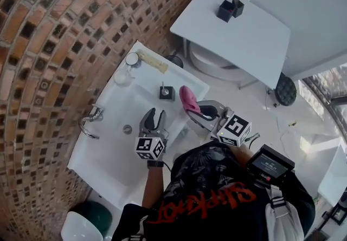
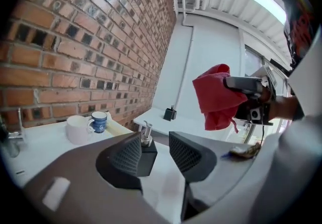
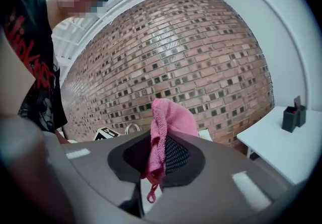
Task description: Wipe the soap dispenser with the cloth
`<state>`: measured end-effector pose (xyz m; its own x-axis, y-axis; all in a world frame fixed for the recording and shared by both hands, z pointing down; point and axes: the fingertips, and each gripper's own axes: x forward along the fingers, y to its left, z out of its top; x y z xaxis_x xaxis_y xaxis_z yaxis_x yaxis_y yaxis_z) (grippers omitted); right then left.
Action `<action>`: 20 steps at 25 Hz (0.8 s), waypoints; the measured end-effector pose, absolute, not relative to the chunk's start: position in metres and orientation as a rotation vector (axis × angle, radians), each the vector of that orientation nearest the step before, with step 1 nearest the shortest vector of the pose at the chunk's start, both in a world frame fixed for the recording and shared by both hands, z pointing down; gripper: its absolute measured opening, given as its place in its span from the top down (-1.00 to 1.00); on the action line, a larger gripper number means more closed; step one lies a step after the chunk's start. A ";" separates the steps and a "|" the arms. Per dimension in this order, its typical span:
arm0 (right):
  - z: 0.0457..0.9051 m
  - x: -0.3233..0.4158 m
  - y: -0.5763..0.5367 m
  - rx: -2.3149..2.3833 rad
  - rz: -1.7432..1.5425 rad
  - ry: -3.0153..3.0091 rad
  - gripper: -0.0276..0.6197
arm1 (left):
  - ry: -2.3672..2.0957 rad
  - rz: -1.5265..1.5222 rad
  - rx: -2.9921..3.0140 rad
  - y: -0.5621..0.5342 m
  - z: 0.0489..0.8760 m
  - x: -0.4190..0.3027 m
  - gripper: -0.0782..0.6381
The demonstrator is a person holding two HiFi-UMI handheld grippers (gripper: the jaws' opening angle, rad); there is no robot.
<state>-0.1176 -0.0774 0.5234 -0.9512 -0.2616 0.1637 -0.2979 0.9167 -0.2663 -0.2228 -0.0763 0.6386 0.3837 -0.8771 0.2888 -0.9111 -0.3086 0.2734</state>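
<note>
Left gripper (image 2: 155, 152) first: jaws apart, nothing between the pads. Its own view lines the soap dispenser (image 2: 148, 156) up in the gap, but the head view shows the left gripper (image 1: 153, 119) hanging above the basin, well short of the soap dispenser (image 1: 166, 92).

Right gripper (image 3: 162, 150) is clamped on the pink cloth (image 3: 168, 117). Its view shows the fabric pinched between the mesh pads, a bunch standing above them and a loop dangling below. From the head view only the cloth (image 1: 188, 100) poking out ahead of the right gripper (image 1: 198, 114) shows, just off the sink top's (image 1: 103, 145) outer edge, near the dispenser.

The dispenser stands upright on the sink top, close to that outer edge, away from the brick wall (image 1: 49, 45).

The left gripper view catches a white mug (image 2: 78, 128) and a blue mug (image 2: 99, 121) at the far corner by the wall. Only the head view shows the tap (image 1: 89, 122) and the drain (image 1: 127, 129).

Beyond the sink, a white table (image 1: 244, 39) carries a black holder (image 1: 230, 8).
</note>
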 end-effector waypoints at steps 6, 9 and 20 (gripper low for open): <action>0.499 -0.080 -0.060 0.374 0.414 -3.019 0.79 | -1.656 0.102 2.197 -0.050 0.610 -0.192 0.58; 0.492 -0.045 -0.044 0.327 0.398 -3.057 0.79 | -1.704 0.105 2.224 -0.035 0.593 -0.149 0.72; 0.485 0.151 0.025 0.180 0.517 -3.158 0.79 | -1.788 0.074 2.208 0.032 0.551 0.064 0.76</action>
<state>0.1512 0.0255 0.4847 -0.9917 -0.1206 -0.0449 -0.1000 0.9418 -0.3210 0.0641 0.0324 0.5513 0.2250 -0.9479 0.2256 -0.9634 -0.1817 0.1973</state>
